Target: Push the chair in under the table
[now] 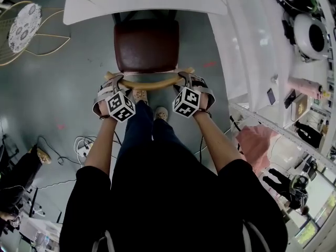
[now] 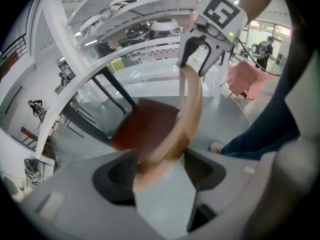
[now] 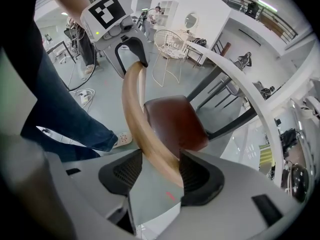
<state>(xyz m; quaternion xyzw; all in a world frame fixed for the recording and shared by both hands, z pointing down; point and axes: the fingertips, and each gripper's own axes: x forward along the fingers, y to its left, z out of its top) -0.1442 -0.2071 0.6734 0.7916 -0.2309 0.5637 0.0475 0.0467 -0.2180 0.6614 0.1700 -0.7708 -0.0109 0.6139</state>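
The chair has a dark brown seat [image 1: 146,45] and a curved wooden backrest [image 1: 149,83]. Its front is partly under the white table [image 1: 147,1] at the top of the head view. My left gripper [image 1: 116,81] is shut on the backrest's left end, and my right gripper [image 1: 185,79] is shut on its right end. In the left gripper view the wooden rail [image 2: 190,109] runs from between my jaws to the right gripper [image 2: 202,54]. In the right gripper view the rail [image 3: 135,109] sits between the pads and leads to the left gripper [image 3: 127,46].
A white counter [image 1: 252,46] with shelves runs along the right. A wire chair [image 1: 26,25] stands at the far left. Cables [image 1: 86,146] lie on the grey floor to the left of the person's legs. The person's feet [image 1: 140,95] are just behind the chair.
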